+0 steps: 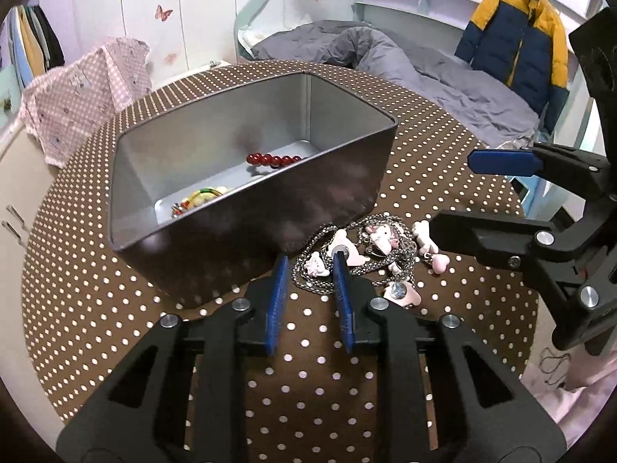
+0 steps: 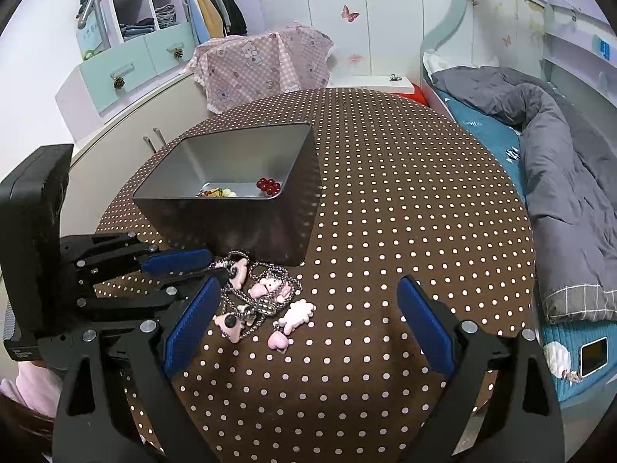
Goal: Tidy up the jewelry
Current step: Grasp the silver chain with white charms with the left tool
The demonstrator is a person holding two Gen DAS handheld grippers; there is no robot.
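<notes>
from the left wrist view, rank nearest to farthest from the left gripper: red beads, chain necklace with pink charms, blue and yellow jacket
From the left gripper:
1. Chain necklace, at its fingertips on the table.
2. Red beads, inside the metal tin just beyond.
3. Jacket, hanging far back on the right, past the bed.

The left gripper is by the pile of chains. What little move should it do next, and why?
Probably close the left gripper: its open fingers straddle the edge of the chain and pink-charm pile, which lies outside the metal tin.

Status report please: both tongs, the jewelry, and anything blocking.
Left tongs open, tips at the chain necklace. Right tongs wide open, empty. Red beads already in tin. Nothing blocking.
</notes>
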